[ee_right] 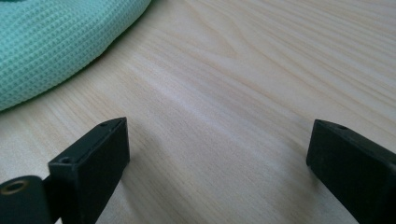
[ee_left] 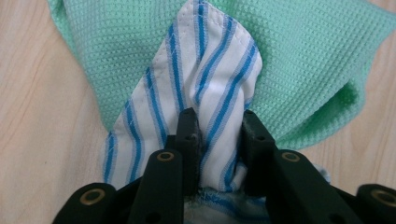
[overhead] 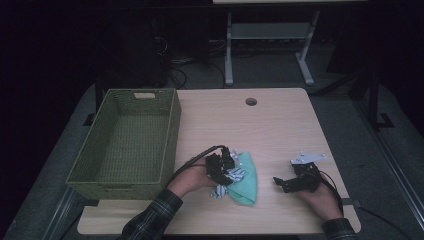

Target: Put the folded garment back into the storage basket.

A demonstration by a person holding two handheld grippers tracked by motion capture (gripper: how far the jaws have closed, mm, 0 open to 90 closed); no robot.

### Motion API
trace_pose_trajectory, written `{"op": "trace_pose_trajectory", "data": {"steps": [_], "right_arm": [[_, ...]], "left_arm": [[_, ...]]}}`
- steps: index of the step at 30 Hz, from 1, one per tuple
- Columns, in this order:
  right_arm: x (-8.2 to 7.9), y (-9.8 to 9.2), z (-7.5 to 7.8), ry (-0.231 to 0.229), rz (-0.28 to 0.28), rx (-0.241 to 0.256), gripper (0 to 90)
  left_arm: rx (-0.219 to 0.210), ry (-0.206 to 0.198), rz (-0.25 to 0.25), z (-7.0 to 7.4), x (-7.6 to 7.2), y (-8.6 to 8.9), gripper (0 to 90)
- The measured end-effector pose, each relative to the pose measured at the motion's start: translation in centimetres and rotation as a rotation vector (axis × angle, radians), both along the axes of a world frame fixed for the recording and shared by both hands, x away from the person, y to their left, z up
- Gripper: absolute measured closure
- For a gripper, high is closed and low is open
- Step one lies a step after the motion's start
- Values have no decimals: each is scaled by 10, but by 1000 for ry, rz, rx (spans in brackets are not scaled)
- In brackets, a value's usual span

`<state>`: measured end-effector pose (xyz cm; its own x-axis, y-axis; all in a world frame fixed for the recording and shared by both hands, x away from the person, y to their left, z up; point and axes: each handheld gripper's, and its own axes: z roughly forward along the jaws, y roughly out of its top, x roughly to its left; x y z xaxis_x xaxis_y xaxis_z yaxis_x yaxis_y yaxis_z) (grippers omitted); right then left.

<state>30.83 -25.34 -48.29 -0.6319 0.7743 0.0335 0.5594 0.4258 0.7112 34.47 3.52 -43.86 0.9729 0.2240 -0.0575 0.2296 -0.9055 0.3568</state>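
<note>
Left gripper view: left gripper (ee_left: 217,122) fingers pinch the striped cloth (ee_left: 205,88) on the green cloth (ee_left: 303,60); right gripper (ee_right: 219,140) fingers spread wide.

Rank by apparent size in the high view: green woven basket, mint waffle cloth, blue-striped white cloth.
1. Green woven basket, largest by far.
2. Mint waffle cloth.
3. Blue-striped white cloth, smallest showing, though the left gripper covers part of it.

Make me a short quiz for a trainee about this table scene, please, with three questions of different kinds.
1. True or false: the right gripper holds the green cloth.
2. What does the left gripper pinch? A) striped cloth B) basket C) cable
3. Fill in: the basket stands to the ___ of the cloths in the high view.

Key: 1 false, its jaws stand open over bare table; 2 A; 3 left.
</note>
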Motion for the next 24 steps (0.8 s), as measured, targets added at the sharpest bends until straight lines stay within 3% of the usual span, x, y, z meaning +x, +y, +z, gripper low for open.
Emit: {"op": "trace_pose_trajectory", "data": {"steps": [8,24], "right_arm": [[0,0,0,-1,1,-1,55],[0,0,0,-2,0,-1,56]], "left_arm": [[-15,49,28,2,6,4,738],[-97,40,58,37,7,15,740]]}}
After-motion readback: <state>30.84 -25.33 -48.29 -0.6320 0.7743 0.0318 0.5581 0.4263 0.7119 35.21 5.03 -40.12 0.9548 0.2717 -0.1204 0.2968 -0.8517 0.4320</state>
